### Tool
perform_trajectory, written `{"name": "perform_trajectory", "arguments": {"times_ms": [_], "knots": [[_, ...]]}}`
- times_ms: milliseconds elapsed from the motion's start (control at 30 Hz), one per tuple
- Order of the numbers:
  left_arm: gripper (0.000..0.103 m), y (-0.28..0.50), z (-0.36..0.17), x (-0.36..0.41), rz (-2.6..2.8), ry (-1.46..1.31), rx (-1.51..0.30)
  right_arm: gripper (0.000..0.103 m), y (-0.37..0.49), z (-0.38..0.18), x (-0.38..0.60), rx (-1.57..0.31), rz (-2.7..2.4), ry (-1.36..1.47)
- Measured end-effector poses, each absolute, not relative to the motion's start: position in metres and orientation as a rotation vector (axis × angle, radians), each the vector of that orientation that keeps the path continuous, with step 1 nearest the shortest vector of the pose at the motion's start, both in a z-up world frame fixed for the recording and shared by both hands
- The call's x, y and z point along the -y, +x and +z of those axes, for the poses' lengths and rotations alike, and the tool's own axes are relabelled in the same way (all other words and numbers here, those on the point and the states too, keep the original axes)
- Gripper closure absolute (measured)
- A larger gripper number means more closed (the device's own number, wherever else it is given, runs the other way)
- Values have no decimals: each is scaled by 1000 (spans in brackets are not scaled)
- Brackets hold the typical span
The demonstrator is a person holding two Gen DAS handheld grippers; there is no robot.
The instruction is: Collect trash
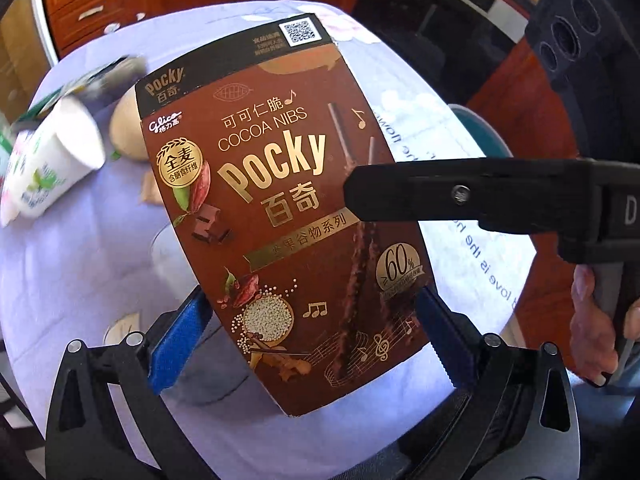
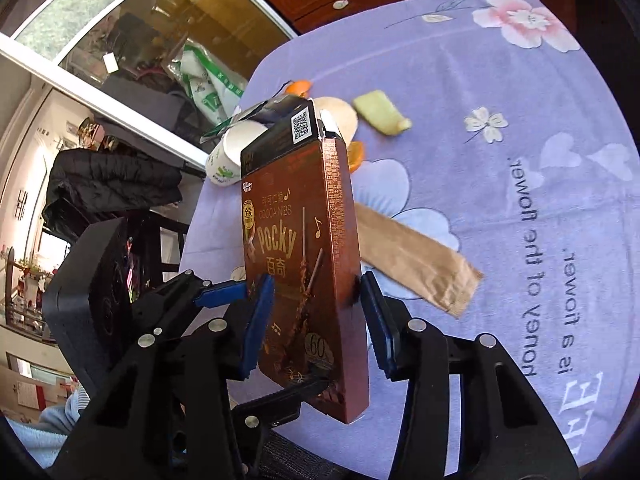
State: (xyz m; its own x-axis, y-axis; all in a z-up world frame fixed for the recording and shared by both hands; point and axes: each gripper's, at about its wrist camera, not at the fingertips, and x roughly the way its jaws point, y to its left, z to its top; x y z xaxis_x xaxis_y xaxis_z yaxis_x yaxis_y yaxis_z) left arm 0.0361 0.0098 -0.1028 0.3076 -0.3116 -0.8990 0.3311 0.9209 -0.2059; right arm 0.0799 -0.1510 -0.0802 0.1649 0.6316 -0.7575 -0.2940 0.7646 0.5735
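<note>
Brown Pocky box point(image 1: 288, 208) lifted above the lilac-clothed surface point(image 2: 520, 128); gripped low across its broad width by the left gripper point(image 1: 310, 320), across its thin faces by the right gripper point(image 2: 318, 316); fingers closed on cardboard; likely light, stiff, crushable.

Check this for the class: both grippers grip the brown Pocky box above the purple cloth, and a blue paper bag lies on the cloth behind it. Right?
One detail is wrong: the paper bag is brown, not blue, as the right wrist view shows. Both the left gripper and right gripper do grip the Pocky box above the purple cloth.
</note>
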Motion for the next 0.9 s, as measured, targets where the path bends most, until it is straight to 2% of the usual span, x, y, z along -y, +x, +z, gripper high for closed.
{"name": "perform_trajectory", "arguments": {"times_ms": [67, 100, 167, 233, 333, 400, 500, 600, 733, 900], "knots": [[4, 42, -103, 3, -436, 53, -1159, 59, 86, -85, 166, -1236, 643, 341], [8, 44, -102, 8, -441, 66, -1146, 59, 89, -88, 174, -1237, 625, 354], [23, 46, -101, 13, -447, 87, -1137, 59, 94, -96, 189, -1245, 583, 369], [43, 49, -99, 14, -457, 88, -1138, 59, 99, -108, 203, -1265, 555, 400], [57, 57, -101, 20, -485, 55, -1161, 59, 104, -123, 217, -1287, 530, 433], [60, 65, -99, 29, -492, 62, -1157, 59, 106, -126, 217, -1293, 526, 434], [59, 73, -102, 29, -500, 44, -1190, 61, 106, -128, 217, -1285, 520, 411], [59, 75, -107, 21, -475, 54, -1218, 70, 106, -126, 213, -1278, 503, 341], [45, 75, -111, 17, -487, 26, -1250, 76, 109, -129, 218, -1280, 527, 342], [31, 65, -117, 28, -537, 53, -1263, 76, 108, -126, 223, -1272, 536, 303]]}}
